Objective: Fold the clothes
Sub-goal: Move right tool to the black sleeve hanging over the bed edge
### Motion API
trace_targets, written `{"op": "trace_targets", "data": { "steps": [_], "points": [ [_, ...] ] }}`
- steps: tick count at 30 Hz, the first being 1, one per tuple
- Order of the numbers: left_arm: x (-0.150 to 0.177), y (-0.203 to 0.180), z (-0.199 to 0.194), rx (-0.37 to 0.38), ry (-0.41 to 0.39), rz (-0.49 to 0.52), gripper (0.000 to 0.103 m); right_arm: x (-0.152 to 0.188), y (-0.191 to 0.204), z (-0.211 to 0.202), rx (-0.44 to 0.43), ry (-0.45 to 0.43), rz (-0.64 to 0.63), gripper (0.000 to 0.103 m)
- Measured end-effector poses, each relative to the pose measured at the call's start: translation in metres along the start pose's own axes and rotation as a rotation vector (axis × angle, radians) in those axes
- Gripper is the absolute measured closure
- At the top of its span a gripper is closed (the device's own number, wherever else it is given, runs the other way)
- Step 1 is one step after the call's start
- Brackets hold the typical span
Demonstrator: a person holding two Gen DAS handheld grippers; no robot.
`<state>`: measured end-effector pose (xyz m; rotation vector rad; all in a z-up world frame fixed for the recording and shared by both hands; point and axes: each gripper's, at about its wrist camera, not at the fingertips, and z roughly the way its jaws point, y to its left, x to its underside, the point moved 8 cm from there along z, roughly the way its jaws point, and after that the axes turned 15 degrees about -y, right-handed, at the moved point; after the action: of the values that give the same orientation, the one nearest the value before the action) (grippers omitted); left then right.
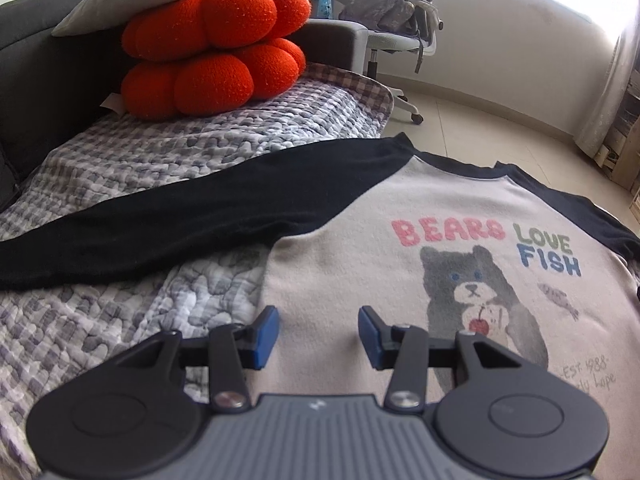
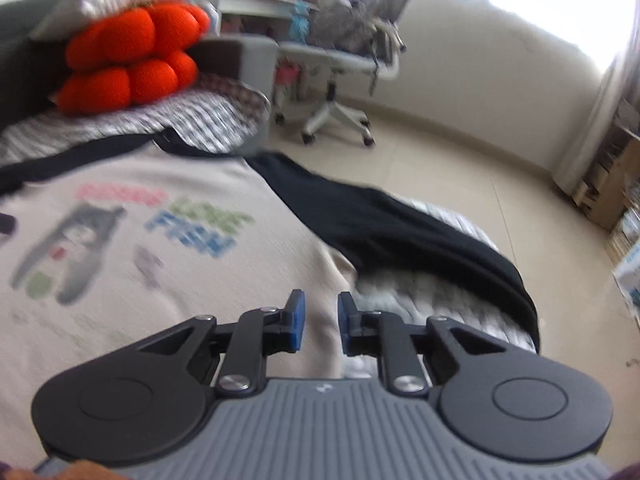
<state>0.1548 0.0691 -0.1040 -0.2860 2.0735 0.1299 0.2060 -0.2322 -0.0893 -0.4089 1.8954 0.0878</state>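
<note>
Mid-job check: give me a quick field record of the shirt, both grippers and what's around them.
garment: bear-print shirt lying flat, print up, unfolded
sleeves: both black; left sleeve and right sleeve spread outward
surface: checked quilt
left gripper: open, over the shirt's lower left part, holding nothing
right gripper: open with a narrower gap, at the shirt's right edge, holding nothing
nearby: orange cushions, office chair
</note>
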Motion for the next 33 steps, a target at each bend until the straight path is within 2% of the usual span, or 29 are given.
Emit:
{"op": "trace_targets", "data": {
  "steps": [4,8,16,17,19,23,24,25,29,31,33],
  "points": [
    [0.001,0.000,0.008,-0.006,-0.011,0.018,0.058,0.013,0.008,0.015,-0.038,0.078,0.011,0.087],
    [-0.001,0.003,0.007,0.007,-0.007,0.007,0.058,0.012,-0.003,0.021,-0.003,0.083,0.025,0.087],
    [-0.001,0.005,0.008,0.013,-0.008,-0.004,0.058,0.012,-0.011,0.025,0.005,0.084,0.065,0.088],
    [-0.001,0.005,0.007,0.012,-0.009,0.000,0.058,0.012,-0.014,0.025,0.005,0.086,0.077,0.090],
    [-0.001,0.005,0.008,0.010,-0.010,0.003,0.058,0.012,-0.023,0.026,0.019,0.091,0.107,0.102],
    [-0.001,0.004,0.008,0.003,-0.008,0.013,0.058,0.015,-0.048,0.024,0.018,0.102,0.231,0.103],
    [-0.001,0.003,0.008,0.002,-0.009,0.018,0.057,0.016,-0.057,0.024,0.032,0.105,0.263,0.091],
    [-0.001,0.003,0.008,0.002,-0.010,0.022,0.057,0.018,-0.066,0.023,0.047,0.109,0.295,0.088],
    [-0.001,0.003,0.007,0.007,-0.008,0.022,0.057,0.023,-0.101,0.021,0.105,0.125,0.425,0.093],
    [-0.001,0.003,0.006,0.008,-0.008,0.021,0.057,0.024,-0.133,0.015,0.144,0.100,0.593,0.083],
    [-0.001,0.003,0.006,0.007,-0.009,0.025,0.057,0.030,-0.166,0.009,0.185,0.084,0.758,0.079]
  ]
}}
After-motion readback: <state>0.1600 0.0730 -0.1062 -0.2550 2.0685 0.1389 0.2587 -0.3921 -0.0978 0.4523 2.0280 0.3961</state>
